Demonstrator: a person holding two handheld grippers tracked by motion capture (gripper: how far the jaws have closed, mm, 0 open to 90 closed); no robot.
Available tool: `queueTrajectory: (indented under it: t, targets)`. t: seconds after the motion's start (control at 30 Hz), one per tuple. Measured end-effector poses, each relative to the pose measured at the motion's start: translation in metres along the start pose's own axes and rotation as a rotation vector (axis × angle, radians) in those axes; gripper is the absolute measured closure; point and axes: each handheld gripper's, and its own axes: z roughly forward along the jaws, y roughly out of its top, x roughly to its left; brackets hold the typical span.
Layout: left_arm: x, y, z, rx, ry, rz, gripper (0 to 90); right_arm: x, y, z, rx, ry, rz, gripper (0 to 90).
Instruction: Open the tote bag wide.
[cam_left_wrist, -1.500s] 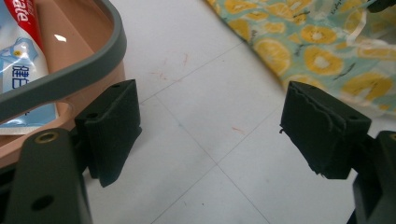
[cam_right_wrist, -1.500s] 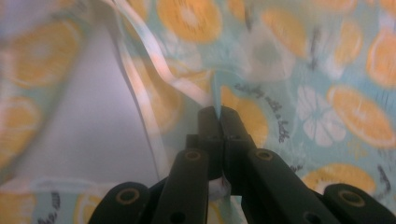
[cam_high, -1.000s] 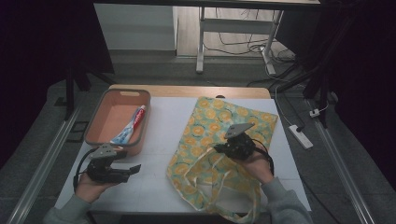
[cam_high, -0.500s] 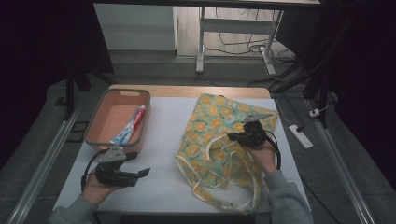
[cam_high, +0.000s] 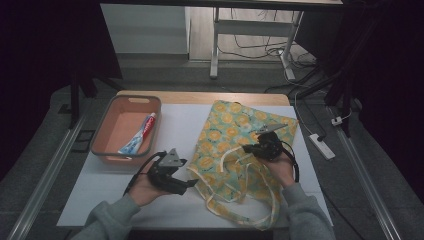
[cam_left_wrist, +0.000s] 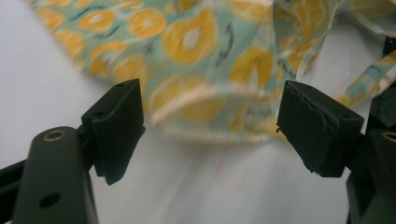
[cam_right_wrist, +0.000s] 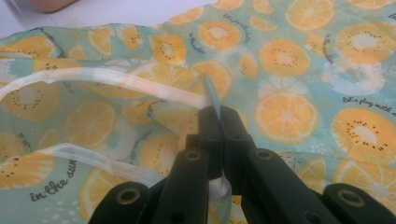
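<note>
In the high view, a teal cloth tote bag printed with orange slices (cam_high: 235, 145) lies rumpled on the white tabletop (cam_high: 100, 195), its mouth and pale straps trailing toward the person; a salmon plastic tray (cam_high: 125, 129) with a red, white and blue toothpaste tube (cam_high: 138, 137) in it stands well apart to the bag's left. The right claw (cam_high: 260, 145) sits over the bag's middle, just beside its upper hem, and the left claw (cam_high: 185, 182) hovers at the bag's near-left edge, jaws pointed at the fabric. In the left gripper view, the left claw (cam_left_wrist: 210, 126) stands wide, its two black pads apart with nothing between them, and the bag's folded hem (cam_left_wrist: 205, 100) lies just beyond and between them, a little blurred. In the right gripper view, the right claw (cam_right_wrist: 218, 122) is pinched tight on a thin fold of the bag's fabric at the white-trimmed hem (cam_right_wrist: 107, 77), lifting one layer off the layer under it. The step in hand looks like opening the bag's mouth: one side is held, the other is not yet taken. The next move probably calls for the left claw to ease forward around the near hem, catching one layer alone, then closing and drawing away from the right claw.
</note>
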Motion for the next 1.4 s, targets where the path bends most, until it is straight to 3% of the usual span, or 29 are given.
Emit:
queueTrajectory:
  t: [0.13,0.23,0.3,0.33,0.37,0.4,0.43,0.47,0.5,0.57,0.83,0.9,1.0,1.03,1.1,1.13,1.2,1.23,1.27,1.4]
  targets:
    - [0.0,0.015,0.024,0.035,-0.024,0.042,21.1,-0.001,-0.002,0.0,0.0,0.001,0.002,89.7]
    - [0.003,0.02,0.041,0.072,-0.008,0.071,20.4,-0.003,-0.003,0.0,0.0,0.005,0.007,89.7]
    - [0.005,0.021,0.049,0.084,0.01,0.079,24.6,-0.003,-0.004,0.0,0.003,0.009,0.011,89.7]
    - [0.005,0.02,0.052,0.088,0.019,0.089,29.9,-0.003,-0.004,0.0,0.004,0.01,0.012,89.7]
    - [0.005,0.02,0.054,0.095,0.022,0.095,49.4,-0.003,-0.004,0.001,0.006,0.013,0.011,89.7]
    - [0.006,0.02,0.056,0.101,0.024,0.1,49.4,-0.003,-0.004,0.001,0.006,0.013,0.011,89.7]
    - [0.006,0.02,0.057,0.106,0.031,0.102,65.9,-0.002,-0.004,0.002,0.01,0.017,0.011,89.6]
    - [0.006,0.019,0.058,0.106,0.036,0.104,65.9,-0.002,-0.004,0.002,0.01,0.017,0.011,89.6]
    - [0.007,0.019,0.059,0.106,0.038,0.104,76.6,-0.002,-0.004,0.002,0.01,0.017,0.008,89.7]
    - [0.009,0.019,0.057,0.103,0.021,0.095,88.6,-0.001,-0.004,0.003,0.015,0.018,0.009,89.6]
    - [0.017,0.019,0.054,0.082,-0.019,0.058,89.4,-0.002,-0.007,0.001,0.018,0.024,0.007,87.1]
    - [0.018,0.018,0.053,0.079,-0.019,0.054,89.4,0.0,-0.007,-0.007,0.005,0.008,-0.012,74.2]
    - [0.018,0.018,0.054,0.079,-0.026,0.044,89.4,0.006,-0.005,-0.029,-0.064,-0.008,-0.011,60.4]
    - [0.019,0.018,0.054,0.083,-0.026,0.046,89.4,0.017,-0.003,-0.045,-0.069,-0.01,-0.036,51.9]
    - [0.019,0.017,0.054,0.084,-0.028,0.046,89.5,0.024,-0.002,-0.053,-0.059,-0.011,-0.054,47.1]
    - [0.02,0.017,0.054,0.085,-0.027,0.048,89.4,0.039,-0.002,-0.068,-0.057,-0.038,-0.104,40.7]
    - [0.02,0.017,0.054,0.082,-0.026,0.042,89.5,0.044,-0.002,-0.074,-0.062,-0.038,-0.109,39.8]
    - [0.02,0.017,0.054,0.081,-0.027,0.039,89.4,0.052,-0.003,-0.083,-0.056,-0.011,-0.113,38.6]
    - [0.02,0.017,0.054,0.081,-0.028,0.036,89.4,0.068,-0.006,-0.091,-0.022,-0.002,-0.149,33.2]
    - [0.02,0.017,0.054,0.082,-0.029,0.034,89.4,0.089,-0.02,-0.085,0.069,-0.021,-0.192,27.5]
